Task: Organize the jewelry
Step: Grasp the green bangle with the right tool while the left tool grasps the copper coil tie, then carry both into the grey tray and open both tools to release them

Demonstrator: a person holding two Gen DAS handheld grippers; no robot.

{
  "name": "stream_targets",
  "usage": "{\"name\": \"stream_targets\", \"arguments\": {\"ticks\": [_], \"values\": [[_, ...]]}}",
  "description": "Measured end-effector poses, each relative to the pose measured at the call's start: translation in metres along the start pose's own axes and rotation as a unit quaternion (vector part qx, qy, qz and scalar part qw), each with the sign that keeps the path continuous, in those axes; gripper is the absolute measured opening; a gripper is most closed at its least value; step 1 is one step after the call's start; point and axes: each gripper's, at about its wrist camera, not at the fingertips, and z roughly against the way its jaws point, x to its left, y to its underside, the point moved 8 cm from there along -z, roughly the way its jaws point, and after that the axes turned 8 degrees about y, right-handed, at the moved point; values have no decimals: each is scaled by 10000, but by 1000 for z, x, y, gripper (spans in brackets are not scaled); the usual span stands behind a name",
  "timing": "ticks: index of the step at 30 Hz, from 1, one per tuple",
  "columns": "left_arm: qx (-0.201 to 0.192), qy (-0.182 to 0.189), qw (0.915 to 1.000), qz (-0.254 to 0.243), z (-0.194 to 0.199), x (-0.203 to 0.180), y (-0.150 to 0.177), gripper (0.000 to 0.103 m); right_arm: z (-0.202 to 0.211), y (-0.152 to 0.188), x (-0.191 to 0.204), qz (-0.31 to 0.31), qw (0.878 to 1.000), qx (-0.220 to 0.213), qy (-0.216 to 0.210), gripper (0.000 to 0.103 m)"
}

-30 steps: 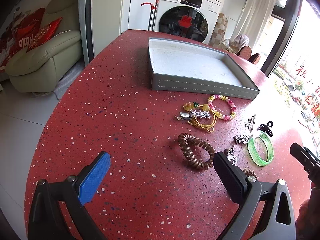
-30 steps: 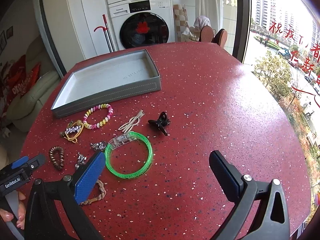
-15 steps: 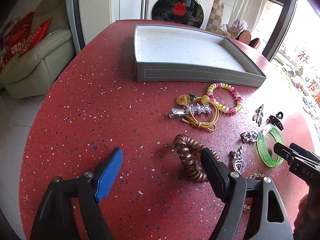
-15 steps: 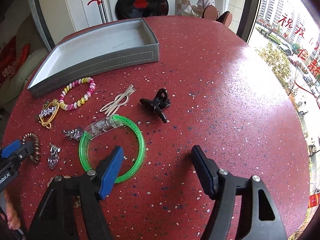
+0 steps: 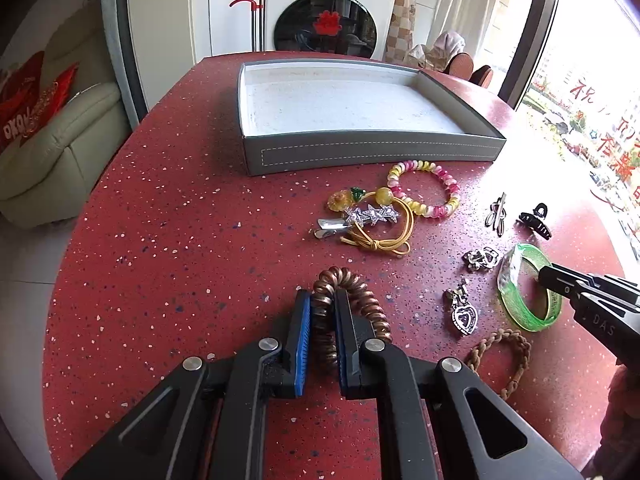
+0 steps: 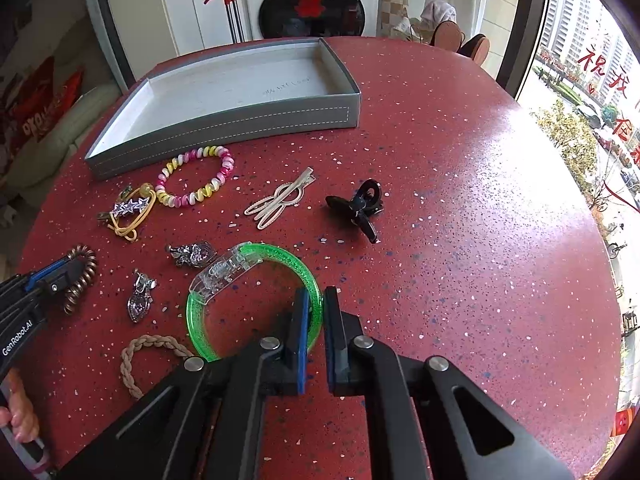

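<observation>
My left gripper is shut on the near side of a brown spiral hair tie lying on the red table; it also shows in the right wrist view. My right gripper is shut on the rim of a green translucent bangle, which also shows in the left wrist view. An empty grey tray stands at the back, also seen from the right wrist.
Loose on the table: a pink-yellow bead bracelet, a yellow cord with a star clip, a white hair clip, a black claw clip, silver pendants, a braided brown bracelet. The table edge curves at right.
Both grippers moved down and forward and closed: the left onto the brown spiral hair tie, the right onto the green bangle. Both were open before.
</observation>
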Motion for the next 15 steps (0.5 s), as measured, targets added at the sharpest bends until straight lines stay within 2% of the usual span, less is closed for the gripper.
{"name": "stream_targets", "arguments": {"ticks": [7, 15], "values": [[-150, 312, 9994, 35, 21, -2, -16, 29, 26, -23, -5, -197, 9987, -203, -418, 8], [-361, 502, 9981, -22, 39, -12, -66, 29, 49, -87, -2, -241, 9957, -445, -780, 8]]}}
